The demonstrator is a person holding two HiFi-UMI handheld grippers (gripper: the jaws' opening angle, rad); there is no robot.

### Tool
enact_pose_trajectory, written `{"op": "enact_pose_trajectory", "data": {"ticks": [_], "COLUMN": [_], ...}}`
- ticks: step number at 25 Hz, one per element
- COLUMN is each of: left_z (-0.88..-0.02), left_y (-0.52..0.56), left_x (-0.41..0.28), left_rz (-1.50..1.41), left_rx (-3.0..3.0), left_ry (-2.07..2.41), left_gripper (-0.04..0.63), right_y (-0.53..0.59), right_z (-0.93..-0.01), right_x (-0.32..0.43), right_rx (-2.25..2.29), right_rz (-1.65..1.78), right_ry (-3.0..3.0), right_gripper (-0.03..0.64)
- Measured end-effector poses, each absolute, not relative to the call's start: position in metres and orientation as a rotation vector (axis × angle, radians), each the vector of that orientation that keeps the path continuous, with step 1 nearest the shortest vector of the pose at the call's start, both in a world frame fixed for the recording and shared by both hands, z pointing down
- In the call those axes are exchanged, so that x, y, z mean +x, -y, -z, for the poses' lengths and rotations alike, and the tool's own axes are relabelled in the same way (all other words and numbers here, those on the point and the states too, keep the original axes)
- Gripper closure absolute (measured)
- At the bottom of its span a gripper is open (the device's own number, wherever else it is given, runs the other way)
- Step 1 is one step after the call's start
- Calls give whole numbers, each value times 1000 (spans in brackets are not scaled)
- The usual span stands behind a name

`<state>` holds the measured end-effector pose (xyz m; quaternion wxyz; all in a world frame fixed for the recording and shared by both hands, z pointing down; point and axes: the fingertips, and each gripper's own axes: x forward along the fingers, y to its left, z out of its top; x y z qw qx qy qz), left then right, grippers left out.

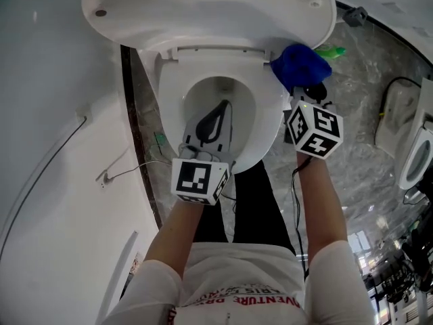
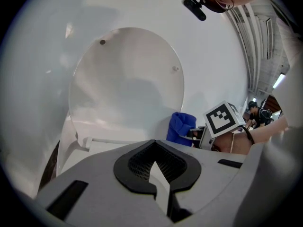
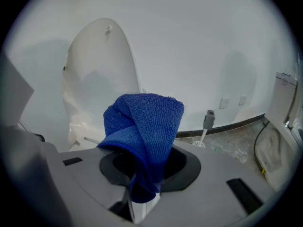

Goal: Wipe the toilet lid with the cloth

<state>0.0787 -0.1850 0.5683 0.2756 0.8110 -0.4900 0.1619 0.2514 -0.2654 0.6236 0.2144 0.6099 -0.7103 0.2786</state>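
The white toilet lid (image 1: 203,12) stands raised against the wall, also seen in the left gripper view (image 2: 125,79) and the right gripper view (image 3: 99,65). The seat (image 1: 270,117) is down around the bowl. My left gripper (image 1: 218,112) hovers over the bowl, shut and holding nothing (image 2: 154,174). My right gripper (image 1: 308,92) is at the seat's right rim, shut on a bunched blue cloth (image 1: 298,65) that sticks up from its jaws (image 3: 147,126). The cloth sits just below the lid's right edge; I cannot tell whether it touches.
A white curved wall (image 1: 61,147) runs along the left with a thin cable on it. Grey marble floor (image 1: 358,93) lies to the right, with a toilet brush (image 3: 207,122), a green item (image 1: 333,51) and a white fixture (image 1: 416,154).
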Motion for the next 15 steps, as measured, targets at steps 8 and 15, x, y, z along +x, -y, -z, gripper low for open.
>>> {"op": "enact_pose_trajectory", "data": {"ticks": [8,15], "left_z": [-517,-410], "left_y": [189,230], "left_x": [80,39], "left_rz": [-394,-275], "left_rx": [2218,2275], "left_ry": [1333,1418], "left_gripper": [589,589], "right_y": [239,238], "right_z": [-569,-452], "right_x": [271,205], "right_rx": [1758,1666], "right_rz": [-814,-798], "right_ry": [1958,2147], "right_gripper": [529,529]}}
